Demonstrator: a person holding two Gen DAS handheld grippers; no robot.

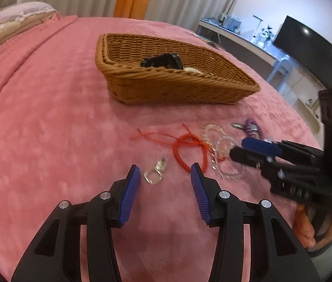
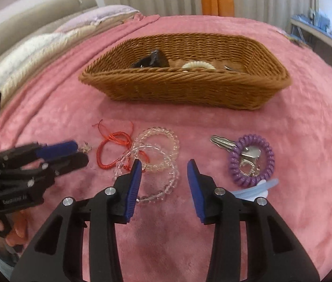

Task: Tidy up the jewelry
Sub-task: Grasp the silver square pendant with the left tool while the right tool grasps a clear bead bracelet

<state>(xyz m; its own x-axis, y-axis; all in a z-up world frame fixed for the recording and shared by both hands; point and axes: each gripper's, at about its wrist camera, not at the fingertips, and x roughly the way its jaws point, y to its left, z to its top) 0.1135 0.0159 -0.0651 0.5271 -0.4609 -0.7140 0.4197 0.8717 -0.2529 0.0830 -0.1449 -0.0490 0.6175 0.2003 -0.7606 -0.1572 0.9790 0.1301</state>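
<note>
Hovering both our grippers, left gripper [image 1: 165, 172] and right gripper [image 2: 163, 168], jaws spread, empty, over bracelets [image 2: 156, 150] near wicker basket [image 2: 184, 87].

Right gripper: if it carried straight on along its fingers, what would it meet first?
Probably the clear bead bracelets, which lie just ahead of the open right gripper, toward its left finger. The gap's centre points at bare pink blanket, then the wicker basket. Depth is hard to judge.

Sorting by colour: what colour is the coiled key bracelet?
Purple, clearest in the right wrist view.
</note>
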